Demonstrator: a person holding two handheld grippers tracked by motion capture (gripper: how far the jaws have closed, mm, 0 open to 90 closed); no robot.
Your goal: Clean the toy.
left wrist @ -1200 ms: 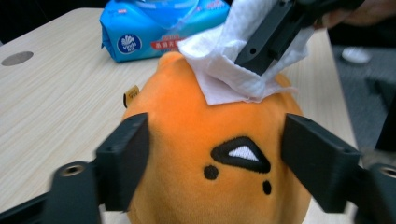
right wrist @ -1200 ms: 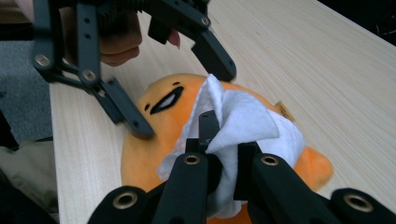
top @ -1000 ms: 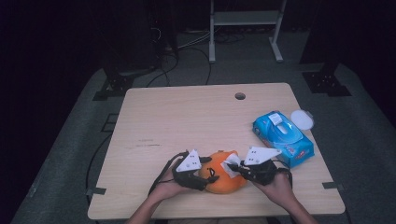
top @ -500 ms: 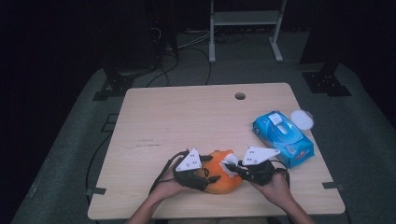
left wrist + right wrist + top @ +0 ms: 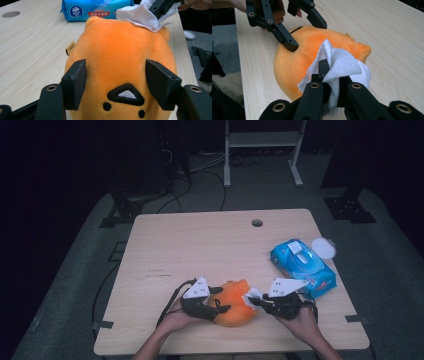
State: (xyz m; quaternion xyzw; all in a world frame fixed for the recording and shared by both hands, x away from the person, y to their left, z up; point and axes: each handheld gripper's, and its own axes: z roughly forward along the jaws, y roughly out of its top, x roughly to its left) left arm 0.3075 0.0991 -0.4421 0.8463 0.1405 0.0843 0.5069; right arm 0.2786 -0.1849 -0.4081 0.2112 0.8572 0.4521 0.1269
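While your left tongs point(image 5: 116, 87) straddle the orange plush toy point(image 5: 235, 302), the two black pads sit against its sides just above the stitched face, part-way closed; they have just been closing further, with the toy between them. From the left gripper view the pads look pressed into the fur, though the soft pile makes the contact hard to judge for certain.

Your right tongs point(image 5: 329, 75) are clamped tight on a white tissue point(image 5: 342, 65), bunched and folded between the pads. That tissue lies against the far end of the plush toy, touching the orange fur close to one small ear.

The plush toy rests on the wooden worktop point(image 5: 200, 245), near your edge of it, between your two hands. Beyond the toy and to its right lies a blue pack of wipes point(image 5: 302, 267), close to the worktop's right edge. A small white lid point(image 5: 323, 248) sits just beside that pack, on its far side from the toy. A round hole point(image 5: 257, 223) in the worktop lies well beyond the toy, near the far edge.
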